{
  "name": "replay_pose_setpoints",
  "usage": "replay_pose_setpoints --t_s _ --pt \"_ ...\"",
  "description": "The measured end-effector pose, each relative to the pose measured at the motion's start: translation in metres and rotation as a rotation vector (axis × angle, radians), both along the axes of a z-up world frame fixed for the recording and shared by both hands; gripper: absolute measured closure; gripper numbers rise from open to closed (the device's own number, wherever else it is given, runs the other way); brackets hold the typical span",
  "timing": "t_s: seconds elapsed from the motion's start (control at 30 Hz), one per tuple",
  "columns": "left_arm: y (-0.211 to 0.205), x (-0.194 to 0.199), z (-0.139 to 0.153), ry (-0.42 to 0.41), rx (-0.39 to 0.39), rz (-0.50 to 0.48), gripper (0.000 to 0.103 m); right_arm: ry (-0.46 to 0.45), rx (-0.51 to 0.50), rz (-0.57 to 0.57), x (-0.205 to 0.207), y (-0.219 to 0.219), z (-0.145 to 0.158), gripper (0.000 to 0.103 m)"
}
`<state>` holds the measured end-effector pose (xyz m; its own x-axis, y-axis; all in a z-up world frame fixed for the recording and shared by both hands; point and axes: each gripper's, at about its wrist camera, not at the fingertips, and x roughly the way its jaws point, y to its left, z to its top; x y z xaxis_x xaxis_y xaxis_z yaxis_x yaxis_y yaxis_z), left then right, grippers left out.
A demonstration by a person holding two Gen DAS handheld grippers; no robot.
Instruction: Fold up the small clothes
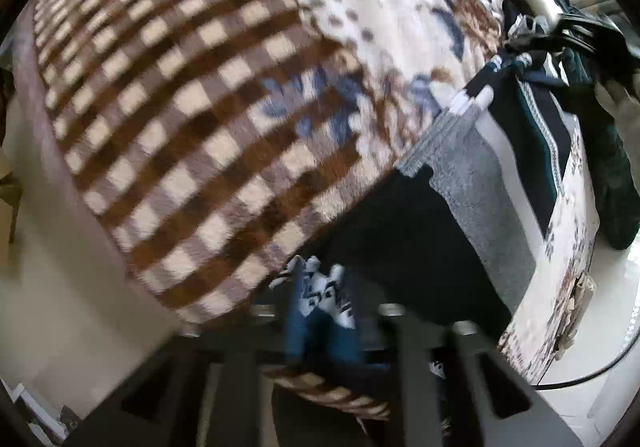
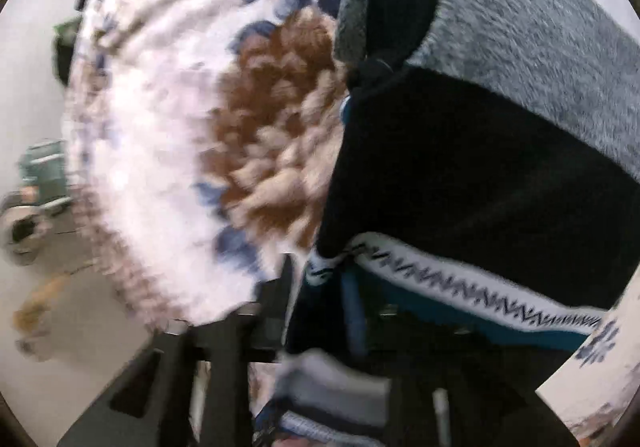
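A small garment with black, grey and teal panels and a white zigzag-patterned band (image 1: 472,183) lies on a blanket-covered bed. My left gripper (image 1: 324,307) is shut on its blue-and-white patterned edge (image 1: 328,295), near the blanket's checked part. In the right wrist view the garment (image 2: 480,167) fills the right side, black panel below grey. My right gripper (image 2: 320,287) is shut on its patterned band edge (image 2: 460,287), with cloth bunched over the fingers. Both views are blurred by motion.
The blanket (image 1: 200,107) has brown checks, blue flowers and a brown flower (image 2: 272,135). More dark clothes (image 1: 560,47) are piled at the bed's far end. Pale floor (image 2: 80,327) lies beside the bed, with a green object (image 2: 44,175) on it.
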<state>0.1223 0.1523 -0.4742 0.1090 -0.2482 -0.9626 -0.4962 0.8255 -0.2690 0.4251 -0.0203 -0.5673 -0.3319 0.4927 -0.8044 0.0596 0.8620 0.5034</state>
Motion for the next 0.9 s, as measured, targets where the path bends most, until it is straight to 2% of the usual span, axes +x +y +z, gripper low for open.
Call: replay_pose_setpoints --t_s 0.03,0.1,0.2,0.27,0.37,0.4,0.43,0.47,0.5,0.57,0.73,0.83,0.9 --pt "0.003 0.000 0.005 -0.009 0.000 0.003 0.048 -0.022 0.012 -0.012 0.004 -0.011 0.013 0.046" --pt "0.008 0.001 0.015 -0.050 -0.008 0.010 0.039 -0.092 0.018 -0.031 0.020 -0.034 0.043 0.046" --pt "0.008 0.010 0.010 -0.046 0.020 -0.030 0.039 -0.201 -0.039 -0.077 0.071 -0.054 0.067 0.046" --pt "0.000 0.019 0.001 -0.030 0.024 -0.057 0.039 -0.241 -0.117 -0.109 0.110 -0.057 0.064 0.046" --pt "-0.019 0.031 -0.010 -0.026 0.047 -0.106 0.040 -0.233 -0.204 -0.126 0.166 -0.047 0.037 0.046" --pt "-0.024 0.033 -0.011 -0.033 0.058 -0.125 0.042 -0.232 -0.257 -0.121 0.183 -0.041 0.025 0.046" --pt "-0.029 0.036 -0.013 -0.038 0.071 -0.144 0.063 -0.240 -0.287 -0.104 0.193 -0.033 0.019 0.053" --pt "-0.033 0.037 -0.016 -0.039 0.082 -0.163 0.082 -0.259 -0.330 -0.074 0.202 -0.026 0.012 0.067" --pt "-0.039 0.037 -0.020 -0.037 0.082 -0.186 0.091 -0.262 -0.365 -0.066 0.208 -0.024 0.009 0.091" --pt "-0.048 0.041 -0.021 -0.046 0.104 -0.201 0.095 -0.263 -0.364 -0.093 0.209 -0.025 0.009 0.092" --pt "-0.048 0.037 -0.018 -0.047 0.094 -0.165 0.095 -0.288 -0.309 -0.152 0.201 -0.023 0.028 0.092" --pt "-0.039 0.035 -0.016 -0.039 0.092 -0.165 0.095 -0.268 -0.297 -0.166 0.195 -0.012 0.023 0.092" --pt "-0.027 0.031 -0.016 -0.032 0.080 -0.169 0.095 -0.236 -0.289 -0.148 0.198 -0.002 0.008 0.092"
